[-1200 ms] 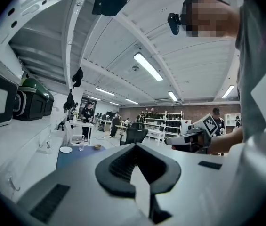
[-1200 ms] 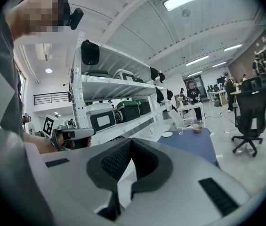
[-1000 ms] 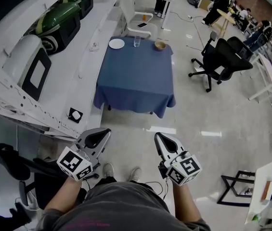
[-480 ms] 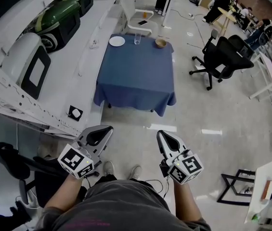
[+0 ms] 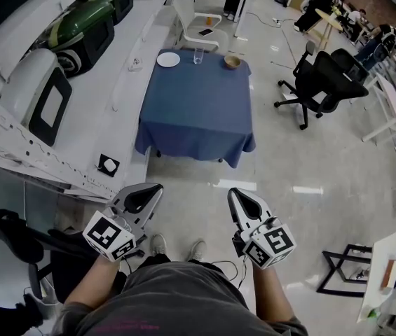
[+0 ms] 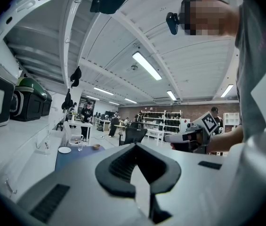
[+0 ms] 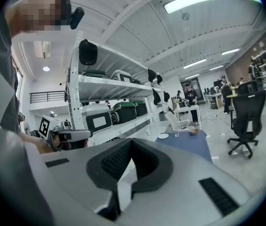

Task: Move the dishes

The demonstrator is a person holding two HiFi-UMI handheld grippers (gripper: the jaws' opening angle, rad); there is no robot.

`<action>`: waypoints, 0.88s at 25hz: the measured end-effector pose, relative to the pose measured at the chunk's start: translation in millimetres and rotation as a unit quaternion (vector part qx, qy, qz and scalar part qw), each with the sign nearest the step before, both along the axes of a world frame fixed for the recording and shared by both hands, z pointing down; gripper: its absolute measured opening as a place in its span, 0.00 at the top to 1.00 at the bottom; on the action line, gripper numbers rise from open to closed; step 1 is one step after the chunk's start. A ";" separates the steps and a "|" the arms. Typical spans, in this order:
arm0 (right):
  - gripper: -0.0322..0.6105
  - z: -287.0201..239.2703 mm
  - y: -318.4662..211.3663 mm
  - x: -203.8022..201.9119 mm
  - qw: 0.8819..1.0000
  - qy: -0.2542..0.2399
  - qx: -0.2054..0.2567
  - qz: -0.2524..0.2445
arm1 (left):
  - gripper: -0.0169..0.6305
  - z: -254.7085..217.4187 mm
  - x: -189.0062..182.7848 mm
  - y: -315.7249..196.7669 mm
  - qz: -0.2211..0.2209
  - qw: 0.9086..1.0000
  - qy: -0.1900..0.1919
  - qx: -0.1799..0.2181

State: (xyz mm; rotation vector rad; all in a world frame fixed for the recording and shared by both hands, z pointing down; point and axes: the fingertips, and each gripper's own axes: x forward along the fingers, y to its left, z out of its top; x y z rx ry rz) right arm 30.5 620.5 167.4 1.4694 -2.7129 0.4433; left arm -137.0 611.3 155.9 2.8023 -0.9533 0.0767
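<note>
A table under a blue cloth [image 5: 196, 110] stands well ahead of me on the floor. Along its far edge sit a white plate [image 5: 168, 59], a clear glass [image 5: 198, 56] and a brown bowl [image 5: 233, 62]. Both grippers hover close to my body, far short of the table. My left gripper [image 5: 147, 193] is shut and holds nothing, and so is my right gripper [image 5: 240, 197]. In the left gripper view the plate [image 6: 64, 149], glass [image 6: 79, 146] and bowl [image 6: 96, 146] are tiny beyond the shut jaws. The right gripper view shows the plate [image 7: 163, 136] and bowl [image 7: 192, 131] on the cloth [image 7: 191, 145].
White shelving [image 5: 57, 117] with green cases [image 5: 89, 23] runs along the left of the table. A white chair [image 5: 196, 21] stands behind the table, and a black office chair [image 5: 320, 82] to its right. A black frame stand [image 5: 343, 275] is at the lower right. People work at desks far back.
</note>
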 end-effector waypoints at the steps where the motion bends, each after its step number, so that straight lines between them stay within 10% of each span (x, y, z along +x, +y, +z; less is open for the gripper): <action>1: 0.95 -0.4 0.3 -0.4 1.000 -0.001 0.001 -0.001 | 0.97 0.4 0.0 0.6 0.000 1.000 0.000 0.000; 22: 0.71 -8.5 4.3 6.1 1.000 -0.014 0.007 0.004 | 0.97 3.9 4.5 6.7 0.005 1.000 -0.002 -0.003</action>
